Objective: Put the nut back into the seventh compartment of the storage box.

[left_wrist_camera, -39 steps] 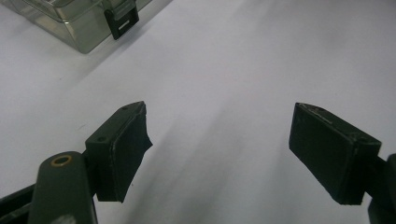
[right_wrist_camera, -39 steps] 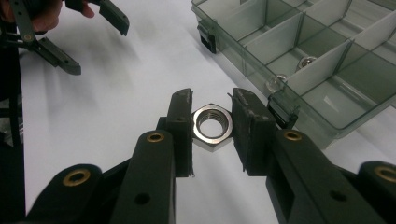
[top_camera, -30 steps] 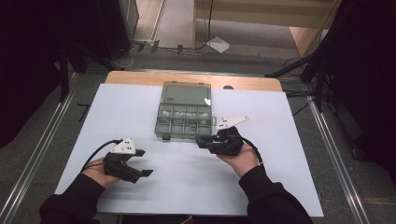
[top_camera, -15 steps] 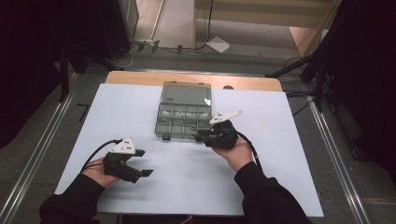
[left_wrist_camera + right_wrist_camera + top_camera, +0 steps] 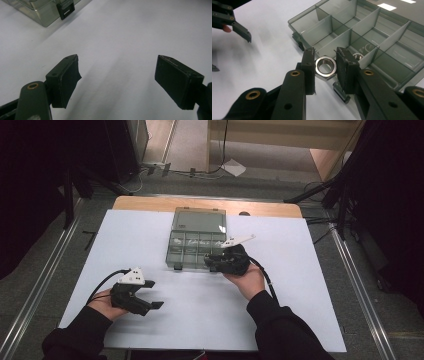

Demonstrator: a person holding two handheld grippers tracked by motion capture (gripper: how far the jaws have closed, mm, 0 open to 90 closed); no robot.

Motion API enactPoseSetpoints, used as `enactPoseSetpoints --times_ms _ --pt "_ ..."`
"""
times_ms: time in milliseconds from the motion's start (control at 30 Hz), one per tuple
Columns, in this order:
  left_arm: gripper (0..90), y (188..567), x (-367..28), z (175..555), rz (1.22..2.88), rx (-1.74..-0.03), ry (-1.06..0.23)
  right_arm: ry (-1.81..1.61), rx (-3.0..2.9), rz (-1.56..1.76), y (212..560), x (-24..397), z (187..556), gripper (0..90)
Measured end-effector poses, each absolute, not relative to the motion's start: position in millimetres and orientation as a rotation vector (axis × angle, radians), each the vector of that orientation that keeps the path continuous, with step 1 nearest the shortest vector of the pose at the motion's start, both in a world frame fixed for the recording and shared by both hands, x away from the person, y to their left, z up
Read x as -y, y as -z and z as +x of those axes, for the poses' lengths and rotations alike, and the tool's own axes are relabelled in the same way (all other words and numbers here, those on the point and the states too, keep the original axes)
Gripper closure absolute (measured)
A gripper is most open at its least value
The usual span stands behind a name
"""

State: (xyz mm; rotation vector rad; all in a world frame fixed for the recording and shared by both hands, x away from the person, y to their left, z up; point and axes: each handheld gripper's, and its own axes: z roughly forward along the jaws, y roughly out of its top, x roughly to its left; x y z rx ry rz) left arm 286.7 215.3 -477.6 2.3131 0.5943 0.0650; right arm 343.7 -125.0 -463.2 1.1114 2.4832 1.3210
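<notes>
The right gripper (image 5: 214, 262) has shifted up and to the left in the high view over the last second, from beside the lower right corner of the organizer box (image 5: 196, 240) to a spot where its fingers reach over the box's near edge, just left of that corner. The left gripper (image 5: 150, 296) has not budged; it rests low on the white tabletop (image 5: 300, 285), left of centre in the frame, well apart from the box.

In the right gripper view, the fingers (image 5: 308, 70) are set narrow and clamp a steel hex nut (image 5: 325, 67) by its opposite flats, the threaded hole facing the camera. The nut hangs at the centre of that picture, just in front of the box's near wall, with the divided compartments spreading toward the upper right behind it. Another small metal piece (image 5: 357, 56) (probably a second nut, though it is partly hidden by a finger) lies in the compartment just beyond.

In the left gripper view the fingers (image 5: 63, 82) stand wide apart with only bare tabletop between them, and a latch (image 5: 65, 10) of the box sits in the upper left.

Judging by this, the nut is being carried to the box, and the remaining work looks like lifting it over the wall and letting go above a compartment.
</notes>
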Motion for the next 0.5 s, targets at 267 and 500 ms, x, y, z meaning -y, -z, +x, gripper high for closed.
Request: enactPoseSetpoints --times_ms 267,500 --pt "19.7 478.1 -215.6 287.1 2.308 -0.6 -0.065 -1.287 -2.485 1.116 468.1 117.1 354.0 71.3" --pt "19.7 475.8 -216.2 288.1 2.309 -0.612 -0.056 -1.27 -2.47 1.121 472.2 110.6 361.1 71.2"
